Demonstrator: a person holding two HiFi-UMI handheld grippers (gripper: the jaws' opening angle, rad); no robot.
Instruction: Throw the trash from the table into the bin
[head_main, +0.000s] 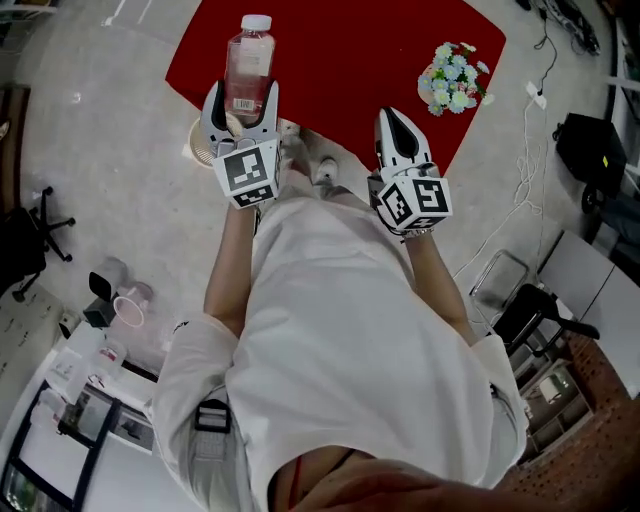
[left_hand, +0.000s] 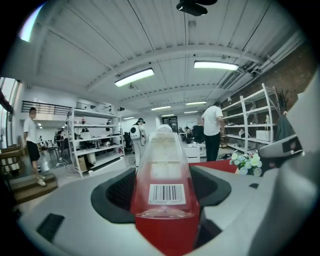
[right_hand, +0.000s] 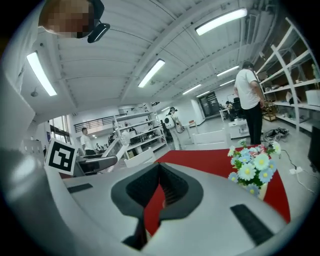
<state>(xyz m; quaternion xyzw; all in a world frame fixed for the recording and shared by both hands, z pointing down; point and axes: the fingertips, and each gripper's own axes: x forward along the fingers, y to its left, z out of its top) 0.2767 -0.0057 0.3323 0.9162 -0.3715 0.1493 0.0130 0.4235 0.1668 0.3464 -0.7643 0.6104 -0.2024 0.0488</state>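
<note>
Jaws of the left gripper (head_main: 242, 106) clamp the bottle (head_main: 249, 62), which juts past their tips; right gripper (head_main: 391, 114) clenched empty.

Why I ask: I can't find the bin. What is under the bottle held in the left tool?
In the head view, the bottle in the left tool is over the red table. A pale round rim shows beside the tool, mostly covered by it.

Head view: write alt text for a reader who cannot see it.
Seen from above, the left gripper holds a clear, white-capped bottle over the edge of the red table. The right gripper is shut and empty; flowers stand on the table.
</note>
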